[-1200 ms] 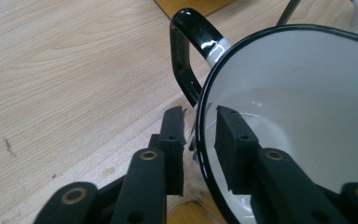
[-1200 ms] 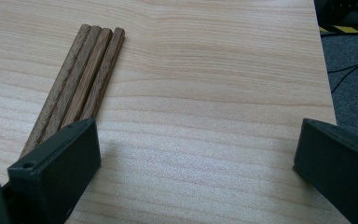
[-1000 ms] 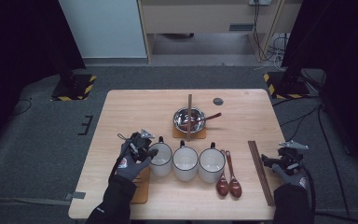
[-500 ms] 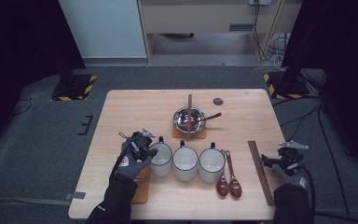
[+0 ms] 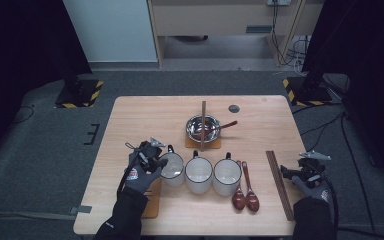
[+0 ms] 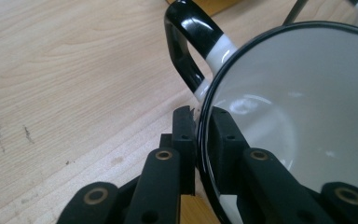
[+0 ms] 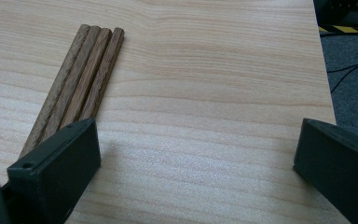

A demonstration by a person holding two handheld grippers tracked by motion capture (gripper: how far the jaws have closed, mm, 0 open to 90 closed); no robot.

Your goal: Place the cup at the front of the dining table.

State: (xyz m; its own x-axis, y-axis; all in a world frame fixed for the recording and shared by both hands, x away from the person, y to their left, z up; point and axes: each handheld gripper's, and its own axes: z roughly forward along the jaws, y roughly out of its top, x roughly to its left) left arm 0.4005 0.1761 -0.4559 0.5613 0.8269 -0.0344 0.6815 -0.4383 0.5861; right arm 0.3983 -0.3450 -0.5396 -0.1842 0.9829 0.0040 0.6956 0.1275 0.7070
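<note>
Now: left fingers pinch rim of leftmost mug

Leftmost mug (image 5: 172, 168) stands at the near-left of the bench (image 5: 145, 117), first in a row of three white mugs w/ dark rims. The left gripper (image 5: 150, 156) has it by the rim: in the left gripper view one finger (image 6: 183, 135) sits outside the wall, the other inside, w/ the dark rim edge clamped between them. Its fingers have just been closing and are now about fully shut on that thin wall. The mug's black-and-white handle (image 6: 191, 44) curves up just beyond the fingers. Mug looks upright, inside white and glossy; can't tell if its base touches the bench.

Just right of it, touching or nearly so, the middle mug (image 5: 198, 174), then the third mug (image 5: 227, 175). Beside that lie two dark red-brown spoons (image 5: 245, 196), bowls toward the near edge. An orange-brown mat (image 5: 151, 202) lies under the left forearm, near the bench's front edge.

Farther back, a steel bowl (image 5: 203, 128) on a coaster, w/ a wooden stick leaning out of it and a spoon handle poking right.

Right side: a bundle of wooden chopsticks (image 7: 81, 79) lies flat near the bench's right edge. The right gripper (image 7: 198, 161) hangs beside them, fingers wide apart, holding nothing.
</note>
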